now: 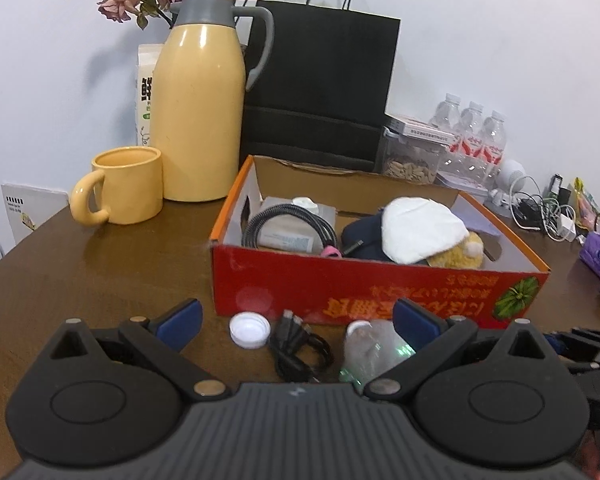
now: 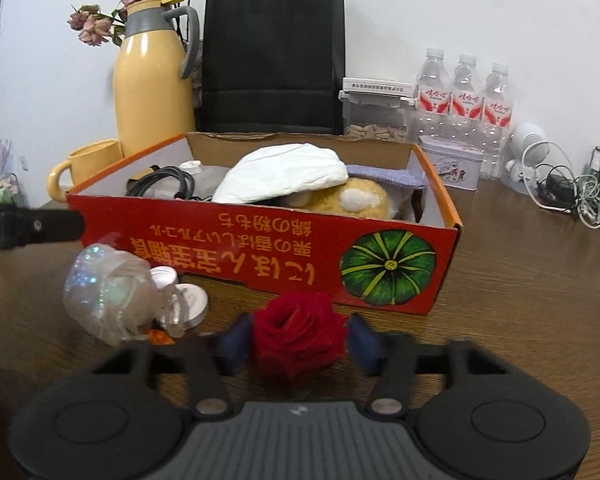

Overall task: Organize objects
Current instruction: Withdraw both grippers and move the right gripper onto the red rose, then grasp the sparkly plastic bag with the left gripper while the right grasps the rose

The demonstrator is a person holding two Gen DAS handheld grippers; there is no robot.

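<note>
Cardboard, red and orange-rimmed, makes up the open box (image 2: 228, 236) that stands on the brown counter (image 2: 520, 280); inside it lie a coiled black cable (image 1: 288, 216), a white cloth (image 2: 284, 178) and a yellow plush toy (image 2: 352, 198). In front of the box, the right gripper (image 2: 298, 342) has its jaws narrowed around a red fabric rose (image 2: 298, 336), the blue pads just beside the petals on either side; whether they press on it I cannot tell. The left gripper (image 1: 298, 316) stands with its jaws wide apart and holds nothing; between them on the counter lie a white bottle cap (image 1: 249, 330), a small black cord (image 1: 300, 350) and a crumpled clear plastic bottle (image 1: 374, 346). Behind the box stand a yellow thermos jug (image 1: 200, 104), a yellow mug (image 1: 120, 192) and a black paper bag (image 1: 320, 88).
</note>
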